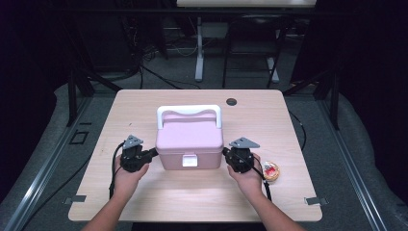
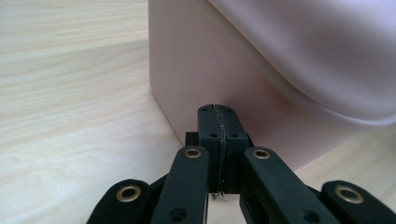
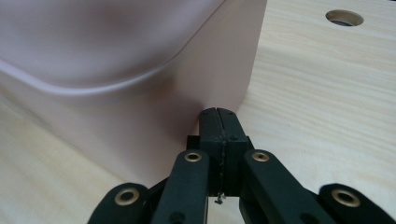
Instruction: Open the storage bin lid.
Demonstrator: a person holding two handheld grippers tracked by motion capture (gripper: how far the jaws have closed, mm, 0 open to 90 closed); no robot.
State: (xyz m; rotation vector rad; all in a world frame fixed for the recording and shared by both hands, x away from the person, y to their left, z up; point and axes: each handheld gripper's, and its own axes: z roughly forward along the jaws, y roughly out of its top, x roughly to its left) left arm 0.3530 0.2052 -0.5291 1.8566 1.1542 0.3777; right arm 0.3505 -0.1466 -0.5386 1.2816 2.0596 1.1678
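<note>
Pink box [image 1: 190,139] sits mid-table [image 1: 144,103], long axis running left to right, its white latch [image 1: 189,160] facing me and its white handle [image 1: 188,110] laid toward the far edge. Pale pink lid, slightly domed, corners rounded — walls plain and matte. My left gripper [image 1: 153,153] has its tips against the box's left wall; my right gripper [image 1: 225,152] meets the right wall. Both jaws are pressed together, nothing between them. A small round snack [image 1: 271,171] lies just beside my right hand [image 1: 250,178].

The left tool [image 2: 218,112], jaws pressed together, touches the pink box [image 2: 243,70].
</note>
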